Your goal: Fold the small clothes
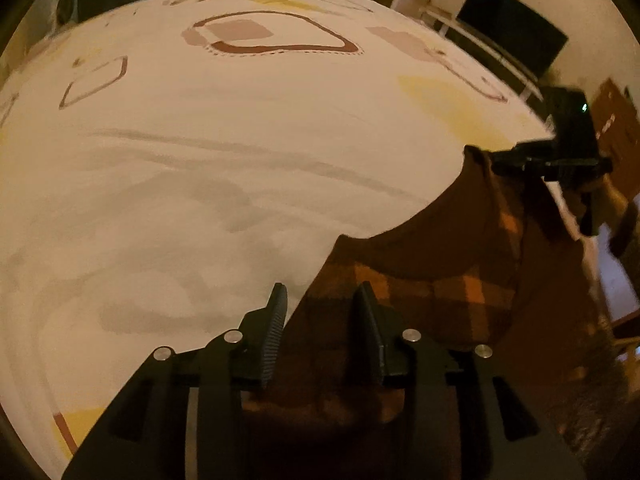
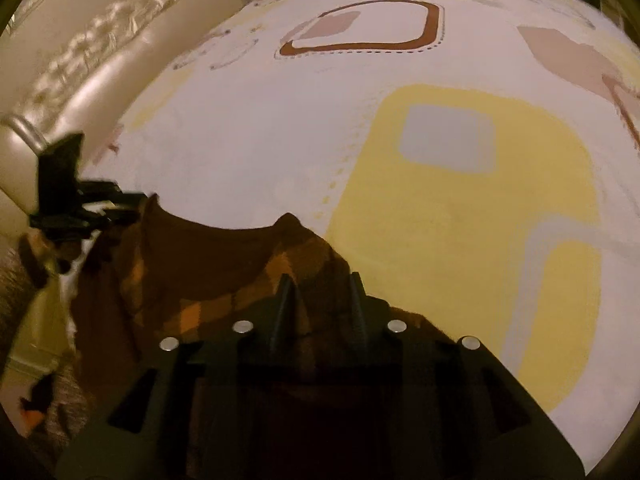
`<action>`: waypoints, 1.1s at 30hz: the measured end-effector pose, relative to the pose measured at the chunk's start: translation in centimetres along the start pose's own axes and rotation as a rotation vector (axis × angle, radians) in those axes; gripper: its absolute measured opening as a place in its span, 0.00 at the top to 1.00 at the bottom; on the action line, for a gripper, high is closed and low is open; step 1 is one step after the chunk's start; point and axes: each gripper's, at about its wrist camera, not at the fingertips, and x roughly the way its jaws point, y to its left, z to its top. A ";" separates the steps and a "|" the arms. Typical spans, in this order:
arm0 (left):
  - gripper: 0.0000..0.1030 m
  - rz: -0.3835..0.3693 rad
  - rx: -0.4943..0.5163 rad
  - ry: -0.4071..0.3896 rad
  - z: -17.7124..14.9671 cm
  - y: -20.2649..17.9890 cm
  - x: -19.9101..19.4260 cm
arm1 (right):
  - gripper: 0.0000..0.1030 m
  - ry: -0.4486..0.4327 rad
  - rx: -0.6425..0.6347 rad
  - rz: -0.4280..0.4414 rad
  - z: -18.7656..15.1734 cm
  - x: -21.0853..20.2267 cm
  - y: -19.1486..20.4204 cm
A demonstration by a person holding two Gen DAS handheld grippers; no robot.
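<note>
A small brown and orange plaid garment hangs stretched between my two grippers above the bed. My left gripper has cloth running between its fingers, which stand a finger's width apart; I cannot tell whether they pinch it. My right gripper stands the same way over the garment, with the cloth between its fingers. In the left wrist view the right gripper holds the far corner of the garment. In the right wrist view the left gripper holds the other corner.
The bed sheet is white with brown, yellow and grey shapes and fills both views. A padded beige headboard stands to the left in the right wrist view. A dark screen and shelves stand beyond the bed's right edge.
</note>
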 end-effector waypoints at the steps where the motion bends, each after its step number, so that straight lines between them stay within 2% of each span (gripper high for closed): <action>1: 0.81 0.010 0.019 0.001 0.1 -0.4 0.2 | 0.95 0.007 -0.010 -0.008 0.0 0.2 0.3; 2: 0.92 0.015 0.036 0.004 0.3 -1.0 0.4 | 0.96 0.002 -0.016 -0.015 0.1 0.2 0.5; 3: 0.94 0.034 0.052 0.002 0.6 -1.5 0.5 | 0.96 -0.013 -0.027 -0.037 0.1 -0.1 0.7; 7: 0.95 0.115 0.095 -0.028 1.1 -2.8 0.6 | 0.97 -0.103 0.031 -0.090 0.4 -1.6 -0.1; 10: 0.96 0.187 0.059 -0.042 1.6 -2.0 1.5 | 0.97 -0.079 0.061 -0.121 -0.2 -0.4 -0.8; 11: 0.97 0.189 0.046 -0.043 1.7 -1.7 1.7 | 0.97 -0.080 0.073 -0.117 -0.3 -0.2 -1.0; 13: 0.97 0.187 0.007 -0.048 1.8 -1.2 1.8 | 0.96 -0.108 0.118 -0.116 -0.4 -0.4 -1.4; 15: 0.97 0.251 -0.069 -0.083 2.4 0.0 1.0 | 0.95 -0.134 0.171 -0.124 -0.4 -0.9 -2.1; 18: 0.97 0.187 -0.261 -0.203 2.4 3.3 -2.8 | 0.91 -0.191 0.255 -0.123 -1.3 -2.8 -3.5; 20: 0.97 0.162 -0.316 -0.260 1.4 4.1 -5.4 | 0.87 -0.242 0.302 -0.098 -2.7 -4.9 -4.2; 21: 0.96 0.152 -0.326 -0.284 0.4 4.1 -6.8 | 0.79 -0.260 0.326 -0.076 -3.5 -5.7 -4.4; 23: 0.94 0.128 -0.344 -0.308 -2.1 3.4 -8.8 | 0.71 -0.302 0.378 -0.013 -6.4 -7.9 -4.9; 24: 0.89 0.109 -0.356 -0.312 -3.7 2.9 -9.6 | 0.68 -0.314 0.393 0.003 -7.6 -8.6 -4.9; 25: 0.77 0.098 -0.367 -0.314 -5.3 2.4 -10.3 | 0.67 -0.324 0.412 0.025 -9.3 -9.5 -4.9; 27: 0.62 0.069 -0.419 -0.307 -9.8 1.0 -11.4 | 0.62 -0.322 0.443 0.063 -12.2 -10.7 -4.9; 30: 0.59 0.012 -0.498 -0.279 -15.0 -1.0 -12.1 | 0.61 -0.284 0.490 0.118 -17.4 -12.2 -4.8; 33: 0.58 -0.074 -0.630 -0.243 -20.0 -2.6 -12.3 | 0.61 -0.233 0.485 0.133 -20.7 -12.9 -3.8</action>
